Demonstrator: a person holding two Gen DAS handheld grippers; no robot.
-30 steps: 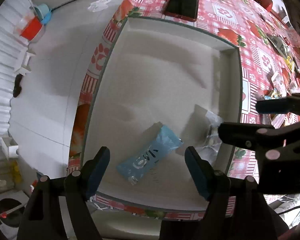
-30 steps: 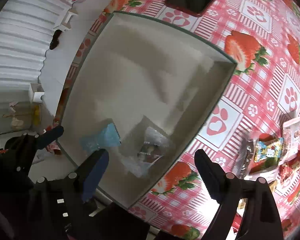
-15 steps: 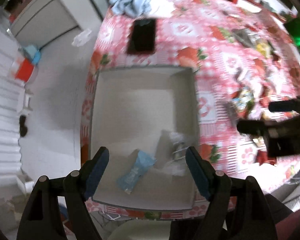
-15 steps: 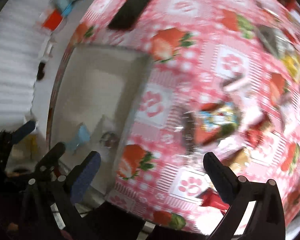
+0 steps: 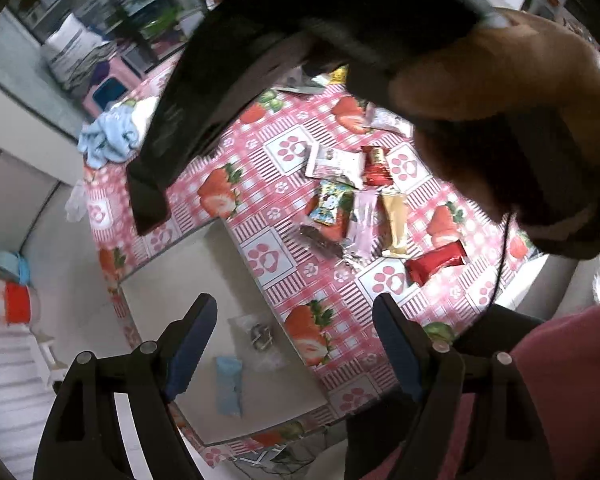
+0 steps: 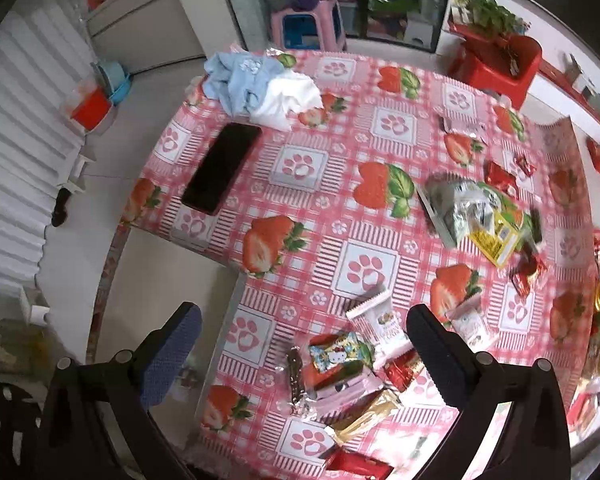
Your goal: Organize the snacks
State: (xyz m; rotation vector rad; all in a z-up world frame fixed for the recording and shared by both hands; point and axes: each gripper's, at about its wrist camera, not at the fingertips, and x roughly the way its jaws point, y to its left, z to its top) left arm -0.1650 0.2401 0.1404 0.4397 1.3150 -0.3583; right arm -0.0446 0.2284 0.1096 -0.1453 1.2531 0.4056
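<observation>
The left tool [image 5: 292, 344] hangs high over the near end of the white box [image 5: 172, 268], its jaws spread wide with nothing between them; seen from this tool, two snacks lie in the box, a light blue packet [image 5: 228, 385] just below the gap between the jaws and a clear-wrapped snack [image 5: 260, 337] just above it and a little toward the surface's edge; the two lie near each other but apart, as far as the soft view lets one judge. The right tool [image 6: 300, 340] is also spread, as wide as it goes, and has just been opening; nothing sits between its jaws; it points down over the surface [image 6: 300, 168] covered in a strawberry and paw-print cloth, beside the box's right wall. The pile of loose snacks lies right under this tool: a cartoon-printed packet [image 6: 336, 351] and a white packet [image 6: 380, 324] fall in the gap between the jaws, a dark clear-wrapped bar [image 6: 296, 376] sits just left of them, and a pink packet [image 6: 348, 392] and a gold packet [image 6: 364, 416] lie nearer the camera; none touches the tool. More snacks lie well apart toward the right edge, among them a silver and yellow packet [image 6: 476, 220]. A black phone [image 6: 222, 167] and a bundle of blue and white cloth [image 6: 260, 84] lie at the far left of the surface. In the left view the person's hand [image 5: 500, 92] gripping the right tool fills the upper right.
</observation>
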